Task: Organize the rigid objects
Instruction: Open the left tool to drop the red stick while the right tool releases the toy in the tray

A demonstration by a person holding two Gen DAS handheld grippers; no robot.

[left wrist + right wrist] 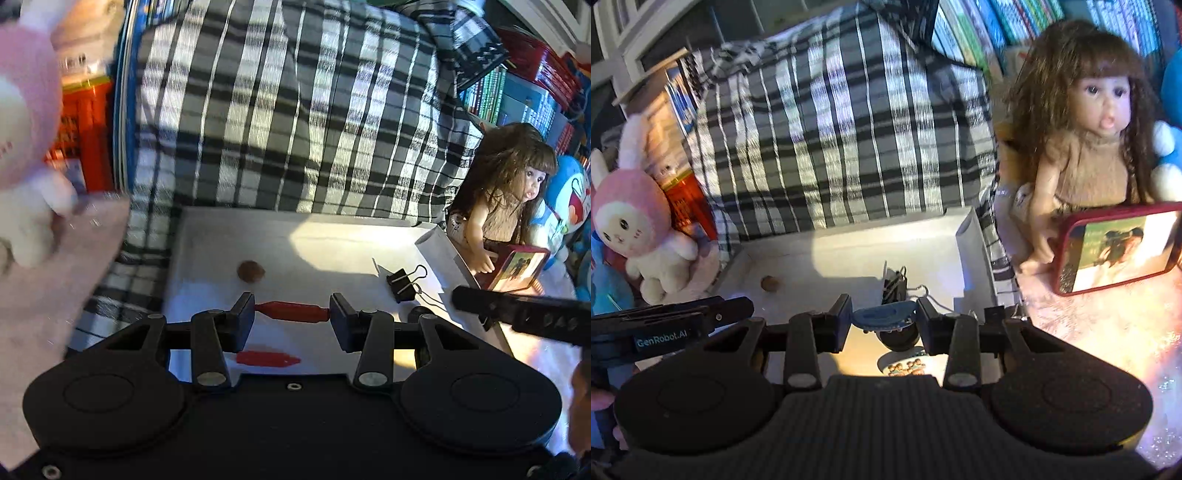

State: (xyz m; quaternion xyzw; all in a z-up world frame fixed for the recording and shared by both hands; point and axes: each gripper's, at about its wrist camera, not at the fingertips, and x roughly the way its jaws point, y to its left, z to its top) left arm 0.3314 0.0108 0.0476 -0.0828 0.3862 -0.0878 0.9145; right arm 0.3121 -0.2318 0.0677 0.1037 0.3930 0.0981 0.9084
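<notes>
We clamp a red marker [293, 311] in our left gripper [292, 313] and a blue clip [884, 318] in our right gripper [884, 319], above a white tray [332, 240] holding a binder clip [402, 282] and a brown nut [251, 271]; a doll [1086, 147] sits beside it.

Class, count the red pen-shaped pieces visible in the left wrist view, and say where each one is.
2. One red piece is clamped between the left gripper jaws; the second lies on the white tray beneath. Others may be hidden.
</notes>
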